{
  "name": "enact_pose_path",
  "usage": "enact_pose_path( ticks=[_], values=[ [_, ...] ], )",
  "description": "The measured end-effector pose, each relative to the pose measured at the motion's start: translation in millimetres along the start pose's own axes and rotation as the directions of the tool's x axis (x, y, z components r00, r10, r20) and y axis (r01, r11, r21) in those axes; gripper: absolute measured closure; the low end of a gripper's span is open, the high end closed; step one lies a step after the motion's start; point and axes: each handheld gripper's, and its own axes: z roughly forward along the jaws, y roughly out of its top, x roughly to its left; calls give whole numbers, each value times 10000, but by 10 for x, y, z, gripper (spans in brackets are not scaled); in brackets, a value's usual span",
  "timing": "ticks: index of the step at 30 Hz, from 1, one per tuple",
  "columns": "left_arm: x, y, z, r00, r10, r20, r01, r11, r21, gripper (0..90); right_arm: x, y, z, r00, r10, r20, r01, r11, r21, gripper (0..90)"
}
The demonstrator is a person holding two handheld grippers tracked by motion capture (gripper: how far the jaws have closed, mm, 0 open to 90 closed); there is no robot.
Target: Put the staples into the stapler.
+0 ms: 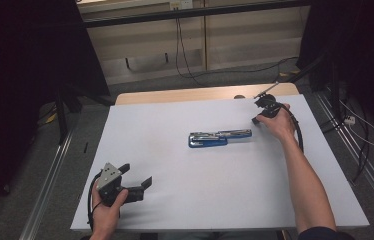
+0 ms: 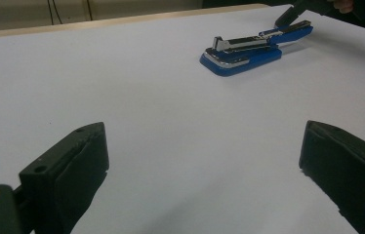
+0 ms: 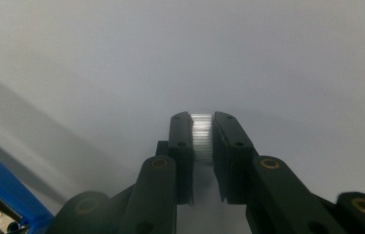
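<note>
Dim room, bright table (image 1: pixel 175 200), soft blurry close-ups

White table (image 1: pixel 175 200) on grey floor (image 1: pixel 40 200) — dark curtains (image 1: pixel 20 60) flank a beige wall (image 1: pixel 250 35).

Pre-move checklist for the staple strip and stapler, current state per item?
1. Right gripper shut on the staple strip: ok, pads press both sides.
2. Strip straight and whole: cannot tell, one end visible between the pads.
3. Stapler lying open on the white table, metal channel exposed: ok.
4. Channel empty: cannot tell.
5. Left gripper open, holding nothing, well short of the stapler: ok.
6. Stapler steadied for loading: not ok, nothing holds it.
</note>
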Motion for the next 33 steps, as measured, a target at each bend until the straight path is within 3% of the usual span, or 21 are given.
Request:
enact_pose_path(
  ticks=[14,25,31,33],
  values=[
    [-2,8,33,9999,-86,56,86,10000,-33,43,22,-123,-66,9985,446,-305,-467,9963,-716,791],
    [14,7,33,9999,-160,-3,160,9998,-76,43,124,-90,-191,9972,16,-741,-118,9905,-1373,792],
    [13,8,45,10000,-92,19,92,10000,-8,43,151,-122,-275,9946,43,-1038,-235,9826,-1840,792],
    [19,13,46,10000,-74,-1,74,10000,42,43,183,-128,-292,9956,-17,-934,-153,9833,-1816,792]
  ],
)
